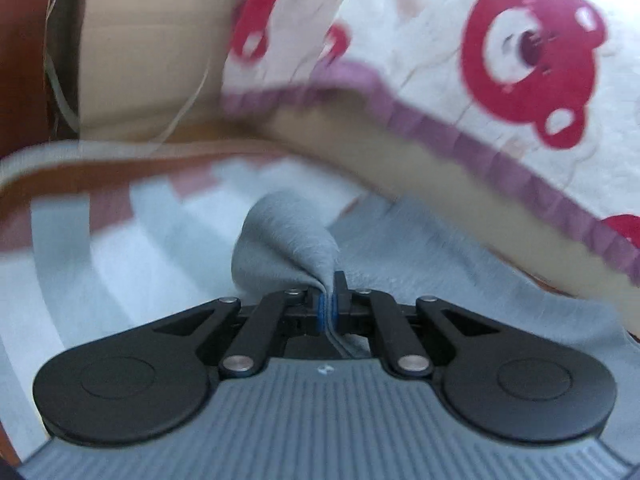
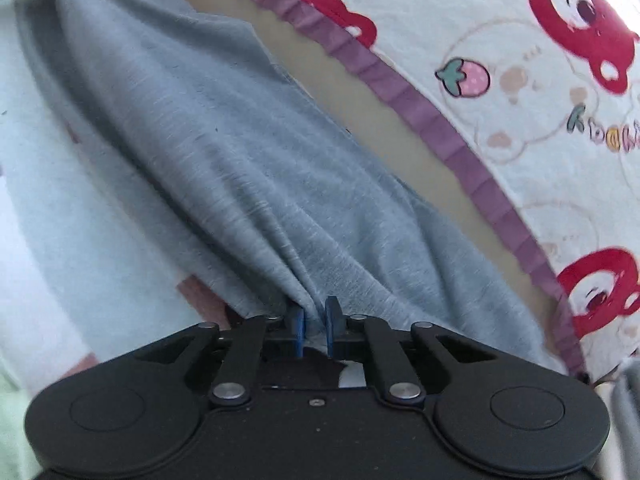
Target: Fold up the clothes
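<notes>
On striped bedding [image 1: 120, 248], left gripper [image 1: 327, 300] clamped on bunched fold of grey garment [image 1: 280, 240]. Right gripper [image 2: 314, 326] also pinching grey garment, cloth pulled in taut creases across bed. White bear-print quilt [image 2: 520, 60], purple trim, just beside it at right.

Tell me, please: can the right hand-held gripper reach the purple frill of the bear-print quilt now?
Probably not yet. The right hand-held gripper is shut on the grey garment, so it is occupied. The purple frill lies beyond to the right, with nothing covering it.
</notes>
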A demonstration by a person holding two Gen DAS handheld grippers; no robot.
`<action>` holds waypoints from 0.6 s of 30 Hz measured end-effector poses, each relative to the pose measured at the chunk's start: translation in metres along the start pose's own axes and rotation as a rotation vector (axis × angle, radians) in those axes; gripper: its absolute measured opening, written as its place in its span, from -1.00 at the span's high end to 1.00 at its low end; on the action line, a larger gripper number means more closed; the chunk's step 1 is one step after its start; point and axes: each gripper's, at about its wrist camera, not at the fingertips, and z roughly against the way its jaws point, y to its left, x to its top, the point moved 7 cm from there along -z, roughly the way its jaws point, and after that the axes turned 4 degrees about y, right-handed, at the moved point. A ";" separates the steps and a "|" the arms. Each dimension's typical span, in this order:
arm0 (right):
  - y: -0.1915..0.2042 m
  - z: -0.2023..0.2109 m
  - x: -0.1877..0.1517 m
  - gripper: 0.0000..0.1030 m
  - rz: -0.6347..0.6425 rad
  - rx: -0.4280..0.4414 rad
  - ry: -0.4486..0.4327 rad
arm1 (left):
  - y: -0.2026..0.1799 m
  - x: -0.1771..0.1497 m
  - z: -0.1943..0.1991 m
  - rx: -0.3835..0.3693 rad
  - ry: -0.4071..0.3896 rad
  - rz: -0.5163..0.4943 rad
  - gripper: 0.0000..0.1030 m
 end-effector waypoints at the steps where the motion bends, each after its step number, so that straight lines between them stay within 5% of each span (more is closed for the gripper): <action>1: 0.001 0.002 -0.001 0.86 0.002 0.008 0.008 | 0.000 0.000 0.000 -0.002 -0.008 -0.006 0.90; 9: 0.012 0.010 -0.010 0.86 0.029 0.053 0.058 | 0.062 -0.036 -0.021 0.009 0.155 0.265 0.92; 12: 0.010 0.009 -0.012 0.86 0.002 0.074 0.055 | 0.062 -0.027 -0.017 -0.033 0.156 0.263 0.94; 15: 0.008 0.007 -0.015 0.85 -0.026 0.096 0.052 | 0.049 -0.009 0.000 -0.039 0.069 0.171 0.94; 18: 0.005 0.006 -0.018 0.85 -0.054 0.118 0.049 | 0.048 -0.016 -0.002 0.062 0.122 0.130 0.92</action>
